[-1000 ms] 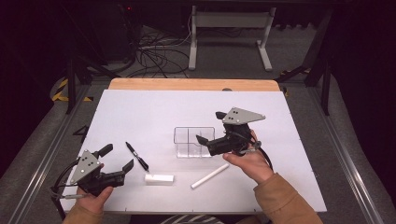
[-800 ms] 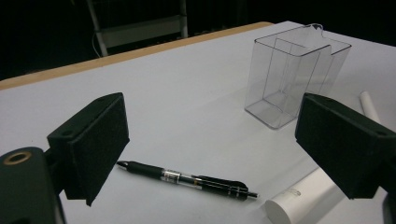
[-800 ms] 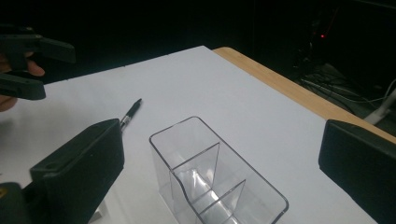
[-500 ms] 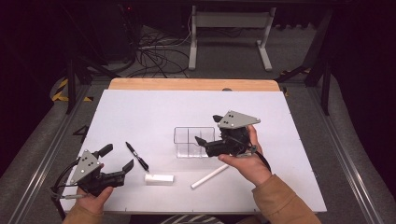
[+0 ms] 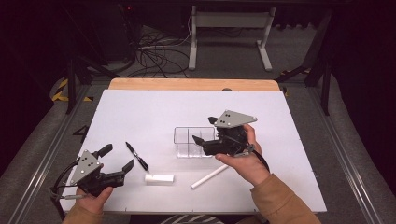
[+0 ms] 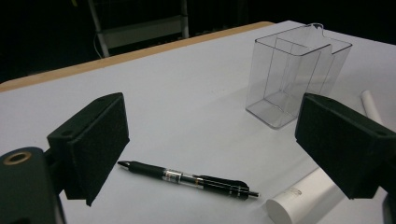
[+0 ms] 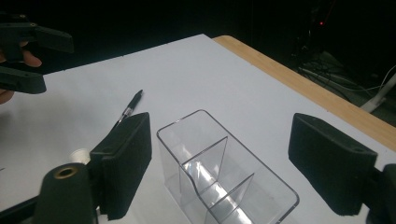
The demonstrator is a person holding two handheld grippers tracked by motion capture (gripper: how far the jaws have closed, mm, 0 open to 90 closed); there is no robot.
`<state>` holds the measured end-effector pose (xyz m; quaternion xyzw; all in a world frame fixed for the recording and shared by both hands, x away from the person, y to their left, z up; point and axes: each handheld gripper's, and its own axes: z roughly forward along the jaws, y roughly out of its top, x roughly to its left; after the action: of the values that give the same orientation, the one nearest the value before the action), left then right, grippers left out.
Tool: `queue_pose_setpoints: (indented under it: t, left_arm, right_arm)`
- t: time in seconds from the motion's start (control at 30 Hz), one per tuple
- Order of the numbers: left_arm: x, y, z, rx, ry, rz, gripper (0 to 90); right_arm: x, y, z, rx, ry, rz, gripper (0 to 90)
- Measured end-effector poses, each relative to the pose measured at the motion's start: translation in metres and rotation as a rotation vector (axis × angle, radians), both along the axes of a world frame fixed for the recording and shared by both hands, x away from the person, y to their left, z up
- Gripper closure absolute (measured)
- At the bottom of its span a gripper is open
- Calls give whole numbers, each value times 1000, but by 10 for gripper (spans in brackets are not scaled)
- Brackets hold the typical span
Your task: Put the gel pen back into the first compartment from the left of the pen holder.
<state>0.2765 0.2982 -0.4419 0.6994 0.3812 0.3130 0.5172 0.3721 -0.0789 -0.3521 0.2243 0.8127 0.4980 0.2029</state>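
Observation:
A clear divided organizer [image 5: 188, 142] stands mid-table. My right gripper [image 5: 202, 145] reaches over it from the right. In the right gripper view the organizer [image 7: 224, 179] sits between the two black pads [image 7: 125, 161], with a gap on both sides. Those jaws have just been closing around it, and the right gripper [image 7: 229, 163] is open. My left gripper [image 5: 117, 157] rests open at the front left. A black pen [image 6: 187, 178] lies just beyond the left gripper [image 6: 219, 144], with nothing between its jaws.
The pen [image 5: 137, 156] lies left of the organizer. A short white bar [image 5: 159, 178] and a thin white stick [image 5: 210, 176] lie near the front edge. The white tabletop [image 5: 140, 112] has a wooden strip at the back. Metal rails run along both sides.
The right gripper's jaws have narrowed around the organizer and the hand has shifted slightly. The left hand and the loose items have stayed put.

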Motion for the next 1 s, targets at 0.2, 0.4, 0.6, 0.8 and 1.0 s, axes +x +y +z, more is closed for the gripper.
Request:
queue_pose_setpoints:
  t: [0.2, 0.4, 0.6, 0.8, 1.0]
  left_arm:
    - [-3, 2, 0, -11, -1, 5, 105]
    - [-6, 5, 0, -9, -2, 15, 105]
    - [-9, 7, -1, -7, 0, 25, 105]
    - [-10, 9, -1, -14, -5, 29, 105]
    - [-10, 10, -1, -18, -6, 32, 105]
  right_arm:
    - [1, 13, 2, -9, 37, 20, 272]
    - [5, 32, 2, -23, 77, 43, 309]
    - [10, 52, -3, -59, 95, 46, 328]
    - [12, 71, -9, -84, 108, 56, 372]
    - [13, 89, -16, -115, 132, 73, 404]
